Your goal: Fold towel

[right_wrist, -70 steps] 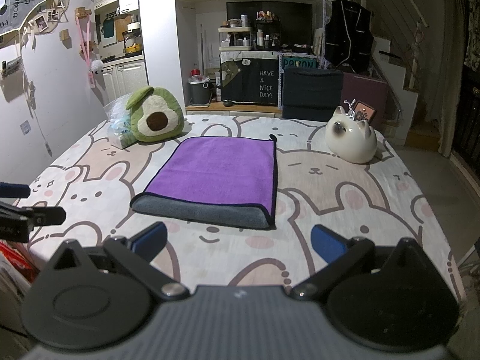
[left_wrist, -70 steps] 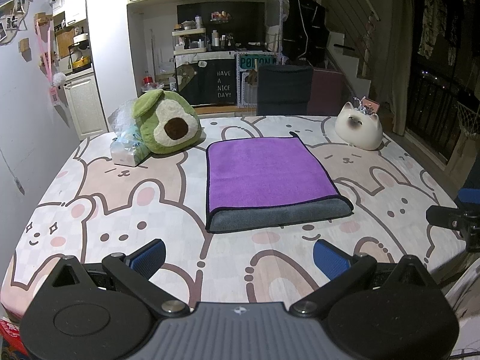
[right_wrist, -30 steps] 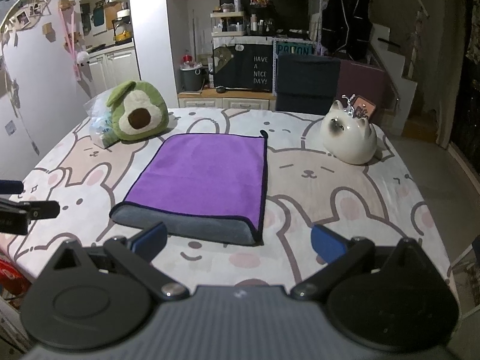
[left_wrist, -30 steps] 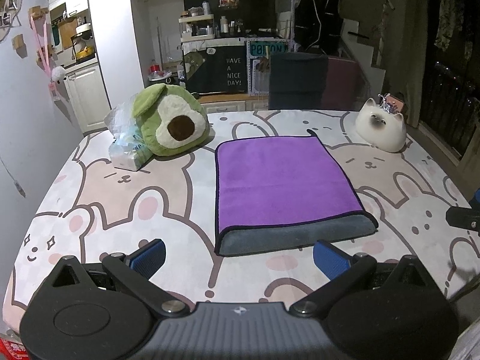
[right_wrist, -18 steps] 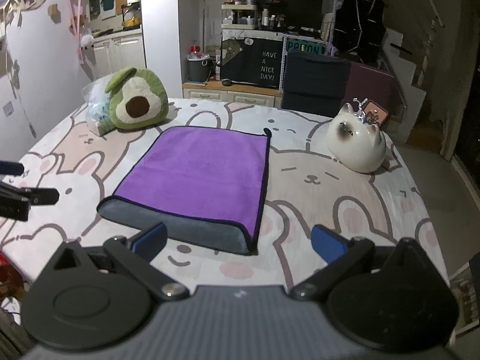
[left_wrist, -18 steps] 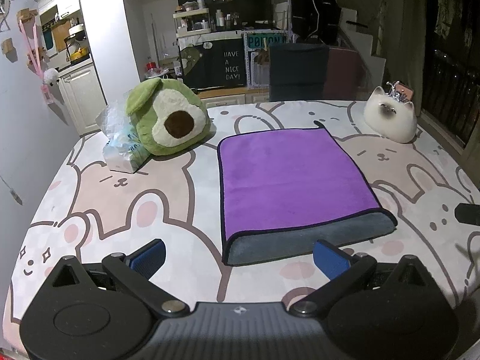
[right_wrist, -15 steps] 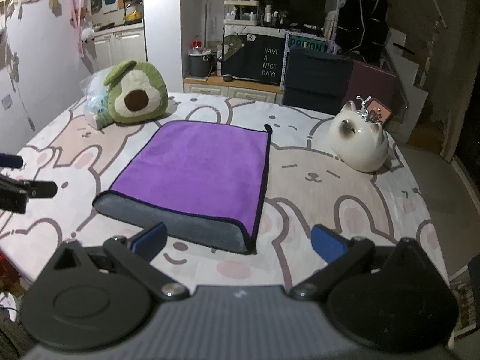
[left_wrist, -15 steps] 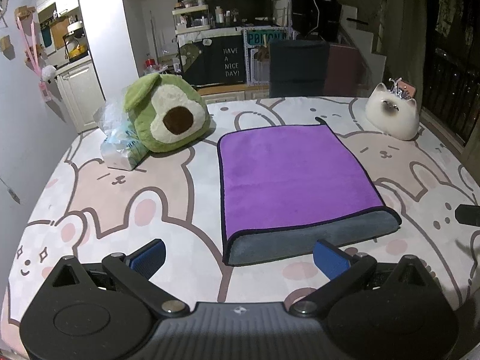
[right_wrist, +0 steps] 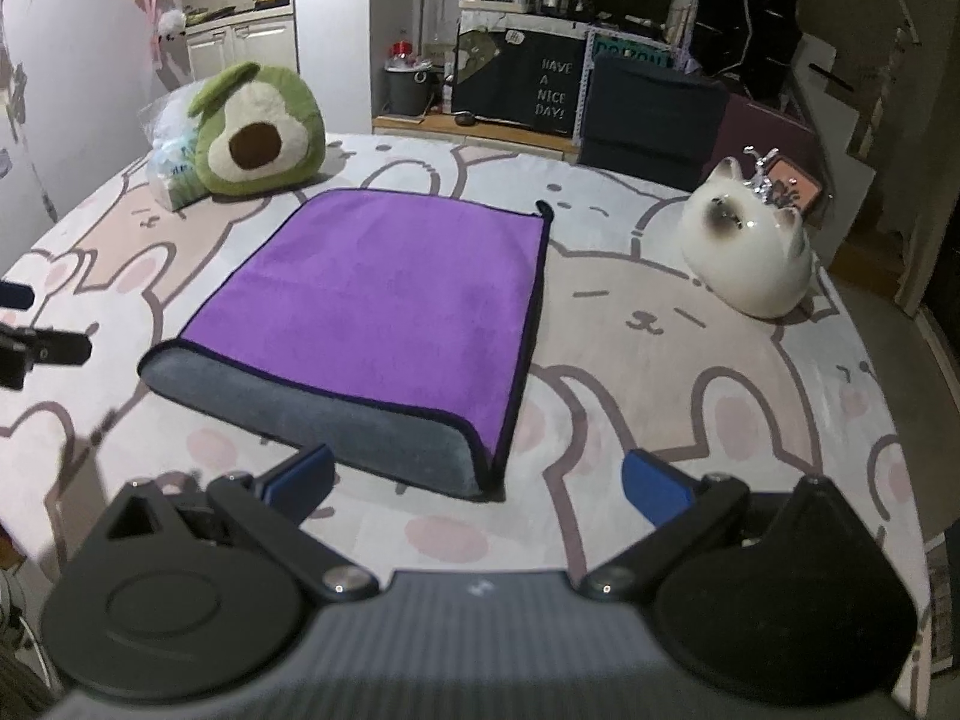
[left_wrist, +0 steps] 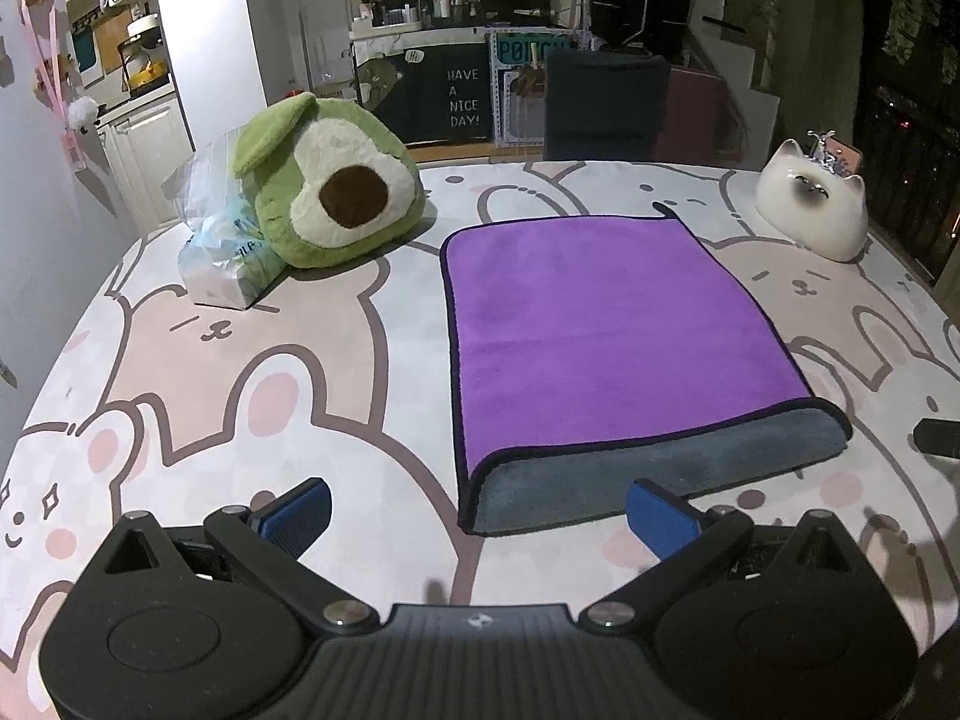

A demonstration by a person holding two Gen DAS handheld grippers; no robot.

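Observation:
A purple towel (left_wrist: 606,324) with a grey underside lies folded flat on the bunny-print table cover, its rolled grey fold along the near edge; it also shows in the right wrist view (right_wrist: 384,300). My left gripper (left_wrist: 477,516) is open and empty, just in front of the towel's near left corner. My right gripper (right_wrist: 477,480) is open and empty, just in front of the towel's near right corner. The left gripper's fingers (right_wrist: 36,345) show at the left edge of the right wrist view.
A green avocado plush (left_wrist: 327,186) and a plastic bag (left_wrist: 219,252) sit at the far left of the table. A white cat-shaped ornament (left_wrist: 813,210) sits at the far right. A dark chair (left_wrist: 606,102) stands behind the table's far edge.
Both grippers have moved forward toward the towel's near edge, staying open. The towel has not moved.

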